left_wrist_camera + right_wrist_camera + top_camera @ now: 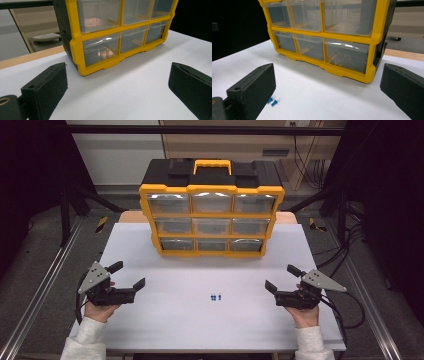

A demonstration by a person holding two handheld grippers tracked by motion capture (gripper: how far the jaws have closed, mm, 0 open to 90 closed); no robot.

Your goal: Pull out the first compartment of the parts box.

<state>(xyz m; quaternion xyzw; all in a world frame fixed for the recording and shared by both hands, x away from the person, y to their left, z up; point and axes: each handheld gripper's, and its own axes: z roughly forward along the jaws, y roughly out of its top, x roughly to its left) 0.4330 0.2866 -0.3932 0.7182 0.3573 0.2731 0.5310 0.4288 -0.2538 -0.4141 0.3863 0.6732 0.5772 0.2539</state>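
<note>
Blue pins (216, 297) lie btwn left gripper (129, 275) & right gripper (282, 277), both jaws apart.

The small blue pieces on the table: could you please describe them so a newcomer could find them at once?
Start at the yellow drawer organizer standing at the far side of the white table. Come toward the person's edge: two tiny blue pieces lie side by side, roughly midway between the grippers. Nothing else loose on the table is blue.

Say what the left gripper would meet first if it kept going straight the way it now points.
Probably the yellow drawer organizer. In the left gripper view the open left gripper looks along bare white table toward the organizer's bottom corner drawer. Nothing lies between, though depth is hard to judge.
</note>
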